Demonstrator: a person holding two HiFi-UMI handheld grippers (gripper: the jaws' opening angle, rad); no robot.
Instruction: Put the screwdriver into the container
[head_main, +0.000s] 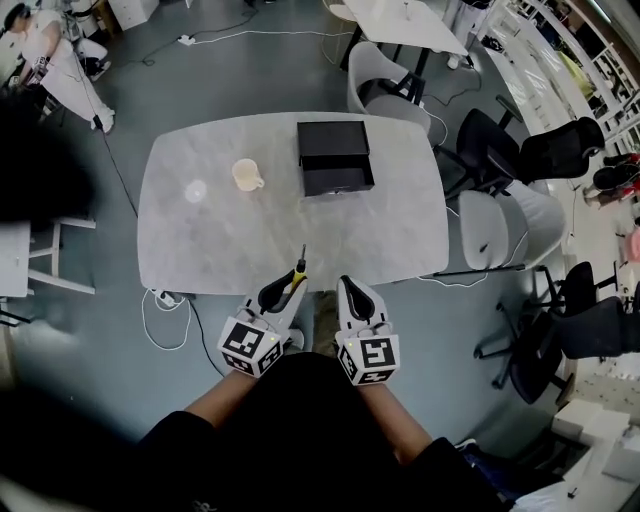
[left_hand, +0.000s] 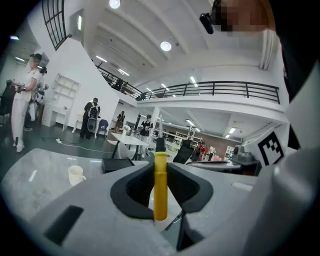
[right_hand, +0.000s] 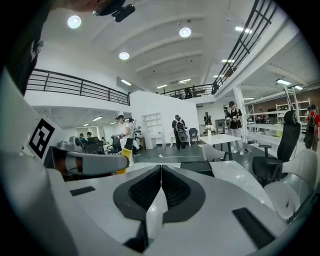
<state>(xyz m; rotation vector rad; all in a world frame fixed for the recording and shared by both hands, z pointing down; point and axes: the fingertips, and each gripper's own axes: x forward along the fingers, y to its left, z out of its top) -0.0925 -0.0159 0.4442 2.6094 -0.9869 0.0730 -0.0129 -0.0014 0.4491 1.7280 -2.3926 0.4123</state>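
My left gripper (head_main: 284, 291) is shut on a yellow-handled screwdriver (head_main: 298, 271) whose black tip points toward the table's middle. In the left gripper view the screwdriver (left_hand: 160, 182) stands upright between the closed jaws. My right gripper (head_main: 353, 297) hovers beside it at the table's near edge, shut with nothing between its jaws (right_hand: 160, 186). The container, a black open box (head_main: 334, 157), sits at the far side of the grey table (head_main: 230, 235), well beyond both grippers. From the right gripper view the screwdriver (right_hand: 125, 155) shows at the left.
A cream mug (head_main: 246, 175) stands left of the box. Several office chairs (head_main: 500, 225) crowd the table's right side. A white power strip with cable (head_main: 166, 298) lies on the floor at the near left. People stand in the background.
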